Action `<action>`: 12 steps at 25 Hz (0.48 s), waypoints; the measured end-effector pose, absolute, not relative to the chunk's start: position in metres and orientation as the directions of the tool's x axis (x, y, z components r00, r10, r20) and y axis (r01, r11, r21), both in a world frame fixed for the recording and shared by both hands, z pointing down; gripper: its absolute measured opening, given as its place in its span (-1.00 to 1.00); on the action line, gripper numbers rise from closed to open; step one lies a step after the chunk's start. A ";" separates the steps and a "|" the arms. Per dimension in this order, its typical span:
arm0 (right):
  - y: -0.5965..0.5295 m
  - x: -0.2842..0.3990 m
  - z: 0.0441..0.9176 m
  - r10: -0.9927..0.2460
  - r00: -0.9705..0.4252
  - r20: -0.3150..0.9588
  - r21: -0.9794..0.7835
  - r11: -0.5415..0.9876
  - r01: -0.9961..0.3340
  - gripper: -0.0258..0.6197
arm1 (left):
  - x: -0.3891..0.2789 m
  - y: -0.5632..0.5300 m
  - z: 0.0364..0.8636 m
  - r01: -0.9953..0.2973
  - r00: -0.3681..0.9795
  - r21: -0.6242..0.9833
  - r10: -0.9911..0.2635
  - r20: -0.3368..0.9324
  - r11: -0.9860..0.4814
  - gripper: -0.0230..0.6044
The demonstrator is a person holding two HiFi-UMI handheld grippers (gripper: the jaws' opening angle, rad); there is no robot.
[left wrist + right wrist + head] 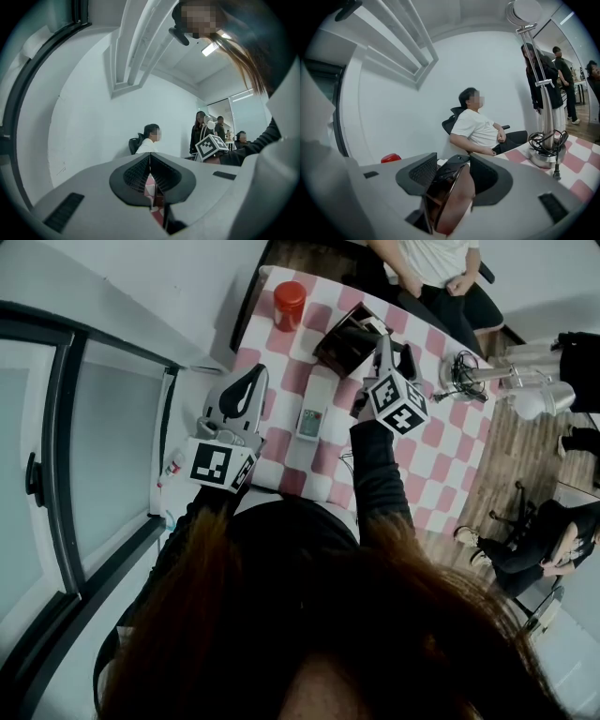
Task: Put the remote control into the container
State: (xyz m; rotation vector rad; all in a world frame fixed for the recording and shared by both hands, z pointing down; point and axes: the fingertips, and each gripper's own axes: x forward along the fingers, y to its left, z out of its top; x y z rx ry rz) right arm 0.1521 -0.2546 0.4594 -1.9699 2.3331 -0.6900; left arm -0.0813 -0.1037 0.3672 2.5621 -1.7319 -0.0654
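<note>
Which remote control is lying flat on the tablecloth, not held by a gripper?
The white remote. It lies by itself on the checked cloth, while the dark remote is clamped between the right gripper's jaws.

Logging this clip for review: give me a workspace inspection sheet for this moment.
Surface: pink-and-white checkered tablecloth.
Job's things: dark container at the far end; white remote control lying on the cloth.
Clutter: red jar; lamp stand.
Grippers: left gripper shut, empty; right gripper apparently closed on a black remote, at the container.
Cables: black cable coiled at the lamp stand's base.
Surroundings: seated person; window.
</note>
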 end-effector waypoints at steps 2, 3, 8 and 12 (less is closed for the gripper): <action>-0.253 0.156 0.465 -0.937 -0.202 0.285 -0.341 0.098 -0.935 -0.28 | -0.080 -0.104 0.367 -0.925 0.376 0.063 -0.927 -0.007 -0.376 -0.90; -0.253 0.156 0.468 -0.935 -0.201 0.293 -0.341 0.094 -0.935 -0.28 | -0.080 -0.104 0.367 -0.924 0.378 0.063 -0.926 -0.007 -0.378 -0.90; -0.249 0.160 0.483 -0.917 -0.199 0.345 -0.346 0.073 -0.935 -0.28 | -0.077 -0.106 0.368 -0.921 0.385 0.063 -0.923 -0.005 -0.384 -0.90; -0.250 0.164 0.491 -0.916 -0.202 0.346 -0.370 0.064 -0.927 -0.28 | -0.075 -0.107 0.369 -0.919 0.388 0.065 -0.921 -0.004 -0.388 -0.90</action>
